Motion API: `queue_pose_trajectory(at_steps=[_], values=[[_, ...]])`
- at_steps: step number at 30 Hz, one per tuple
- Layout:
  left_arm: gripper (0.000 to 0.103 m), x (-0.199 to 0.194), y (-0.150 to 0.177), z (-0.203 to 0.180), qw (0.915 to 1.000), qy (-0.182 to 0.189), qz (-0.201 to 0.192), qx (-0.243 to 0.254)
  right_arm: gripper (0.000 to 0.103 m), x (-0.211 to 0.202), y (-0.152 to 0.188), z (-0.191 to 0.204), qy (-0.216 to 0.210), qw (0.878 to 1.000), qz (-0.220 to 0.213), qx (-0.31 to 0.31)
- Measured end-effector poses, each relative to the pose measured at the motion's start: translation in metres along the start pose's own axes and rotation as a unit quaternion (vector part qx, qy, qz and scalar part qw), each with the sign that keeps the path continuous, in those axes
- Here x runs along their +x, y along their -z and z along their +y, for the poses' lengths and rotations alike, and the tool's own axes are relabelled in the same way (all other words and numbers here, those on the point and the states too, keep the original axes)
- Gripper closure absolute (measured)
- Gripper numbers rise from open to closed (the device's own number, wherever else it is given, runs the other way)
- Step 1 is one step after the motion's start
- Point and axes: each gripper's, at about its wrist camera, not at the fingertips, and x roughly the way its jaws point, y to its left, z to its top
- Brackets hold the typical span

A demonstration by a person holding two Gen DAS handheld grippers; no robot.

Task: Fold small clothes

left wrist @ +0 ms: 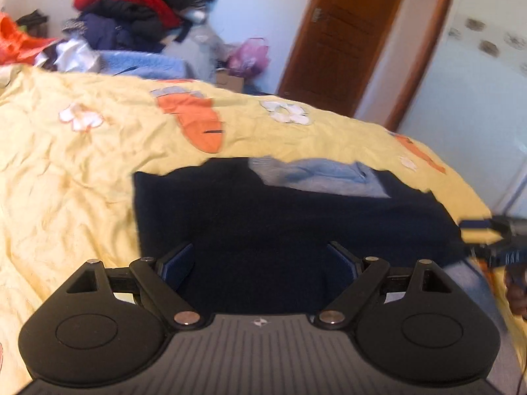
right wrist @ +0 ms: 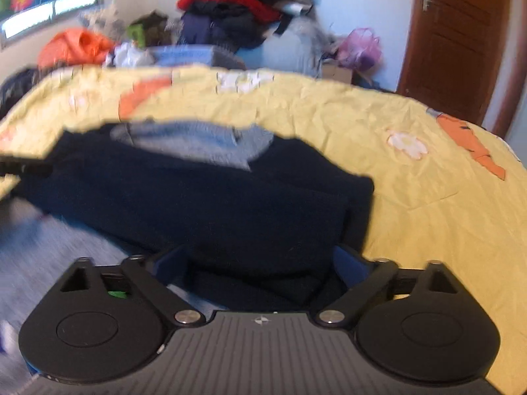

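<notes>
On yellow bedspread [left wrist: 82, 171], near edge | navy garment [left wrist: 280, 223] soft, limp | both my grippers [left wrist: 260, 260] [right wrist: 260, 263] wide open, empty | I'd pinch corners.

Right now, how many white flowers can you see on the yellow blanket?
3 in the left wrist view: one flower far left, one flower beyond the dark garment, one small flower near the right edge. The garment may hide more.

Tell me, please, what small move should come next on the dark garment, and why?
Probably lower the left gripper and right gripper to pinch the near edge of the dark navy garment: both stand open and empty above it, and it lies folded on the yellow bedsheet.
</notes>
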Motion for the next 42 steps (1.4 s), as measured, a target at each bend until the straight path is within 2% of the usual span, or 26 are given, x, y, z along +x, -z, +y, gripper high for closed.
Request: queue_pose_trajectory(at_steps=[3, 5, 6, 7, 8, 9, 11, 13, 15, 17, 19, 20, 21, 23, 25, 27, 29, 30, 32, 34, 36, 37, 39, 40, 41, 42], values=[[0.012, 0.014, 0.013, -0.01, 0.9966, -0.05, 0.039, 0.052, 0.0, 0.007, -0.002, 0.013, 0.013, 1.0, 0.005, 0.017], [0.009, 0.014, 0.021, -0.013, 0.9934, -0.066, 0.032, 0.087, 0.0, 0.022, 0.007, 0.024, 0.037, 0.999, 0.039, -0.006], [0.009, 0.012, 0.022, -0.016, 0.9918, -0.078, 0.034, 0.095, 0.0, 0.029, 0.014, 0.03, 0.059, 0.996, 0.05, -0.033], [0.009, 0.008, 0.021, -0.019, 0.9902, -0.095, 0.04, 0.094, 0.0, 0.023, 0.019, 0.036, 0.068, 0.996, 0.022, -0.057], [0.009, 0.003, 0.02, -0.02, 0.9894, -0.11, 0.049, 0.081, 0.0, 0.019, 0.021, 0.04, 0.079, 0.995, 0.026, -0.063], [0.009, -0.006, 0.021, -0.02, 0.9911, -0.106, 0.056, 0.057, 0.0, 0.014, 0.021, 0.042, 0.09, 0.994, 0.036, -0.054], [0.008, -0.031, 0.03, -0.022, 0.9973, -0.05, 0.054, 0.007, 0.0, -0.006, 0.026, 0.05, 0.101, 0.994, 0.038, -0.034], [0.006, -0.055, 0.05, -0.033, 0.9981, -0.017, 0.057, -0.018, 0.0, -0.031, 0.038, 0.064, 0.069, 0.997, 0.022, -0.014], [0.006, -0.073, 0.076, -0.048, 0.9977, 0.009, 0.066, -0.009, 0.0, -0.053, 0.056, 0.088, 0.002, 1.0, 0.015, -0.021], [0.006, -0.085, 0.102, -0.064, 0.9962, 0.002, 0.086, 0.019, 0.0, -0.065, 0.074, 0.115, -0.044, 0.997, 0.03, -0.051], [0.002, -0.097, 0.127, -0.077, 0.9946, -0.023, 0.074, 0.068, 0.0, -0.067, 0.096, 0.138, -0.026, 0.992, 0.051, -0.11], [0.001, -0.101, 0.138, -0.084, 0.9906, -0.044, 0.077, 0.104, 0.001, -0.071, 0.109, 0.143, -0.016, 0.989, 0.043, -0.138], [0.0, -0.105, 0.146, -0.087, 0.9868, -0.058, 0.075, 0.131, 0.001, -0.078, 0.118, 0.139, -0.02, 0.99, 0.029, -0.138], [0.0, -0.116, 0.155, -0.077, 0.9893, -0.058, 0.068, 0.116, 0.001, -0.088, 0.127, 0.117, -0.044, 0.993, 0.049, -0.095], [0.0, -0.126, 0.161, -0.071, 0.9885, -0.061, 0.07, 0.119, 0.001, -0.105, 0.141, 0.1, -0.046, 0.993, 0.041, -0.103], [0.0, -0.136, 0.161, -0.066, 0.9886, -0.056, 0.081, 0.114, 0.0, -0.119, 0.149, 0.079, -0.063, 0.994, 0.046, -0.082], [0.0, -0.15, 0.158, -0.064, 0.9894, -0.056, 0.102, 0.087, 0.0, -0.127, 0.152, 0.065, -0.07, 0.991, 0.068, -0.093], [0.0, -0.161, 0.159, -0.062, 0.9925, -0.03, 0.104, 0.057, 0.0, -0.138, 0.155, 0.062, -0.081, 0.99, 0.066, -0.092], [0.0, -0.181, 0.165, -0.067, 0.9946, 0.048, 0.09, 0.021, 0.0, -0.16, 0.158, 0.061, -0.156, 0.984, 0.036, -0.08], [0.0, -0.189, 0.177, -0.086, 0.9908, 0.089, 0.092, 0.043, 0.0, -0.172, 0.162, 0.07, -0.206, 0.973, 0.004, -0.102], [0.0, -0.182, 0.197, -0.109, 0.984, 0.087, 0.119, 0.101, 0.0, -0.171, 0.167, 0.088, -0.217, 0.964, -0.008, -0.15], [0.0, -0.18, 0.208, -0.117, 0.9813, 0.069, 0.126, 0.129, 0.0, -0.165, 0.166, 0.095, -0.22, 0.961, 0.013, -0.169], [0.0, -0.187, 0.225, -0.128, 0.974, 0.047, 0.114, 0.19, 0.0, -0.155, 0.18, 0.104, -0.212, 0.947, 0.074, -0.231], [0.0, -0.191, 0.229, -0.129, 0.9718, 0.042, 0.116, 0.201, 0.0, -0.164, 0.19, 0.1, -0.217, 0.939, 0.046, -0.263], [0.0, -0.195, 0.232, -0.126, 0.9718, 0.044, 0.117, 0.2, 0.0, -0.167, 0.193, 0.089, -0.235, 0.937, 0.06, -0.25], [0.0, -0.199, 0.235, -0.121, 0.9722, 0.047, 0.115, 0.199, 0.0, -0.172, 0.195, 0.079, -0.235, 0.938, 0.063, -0.247]])
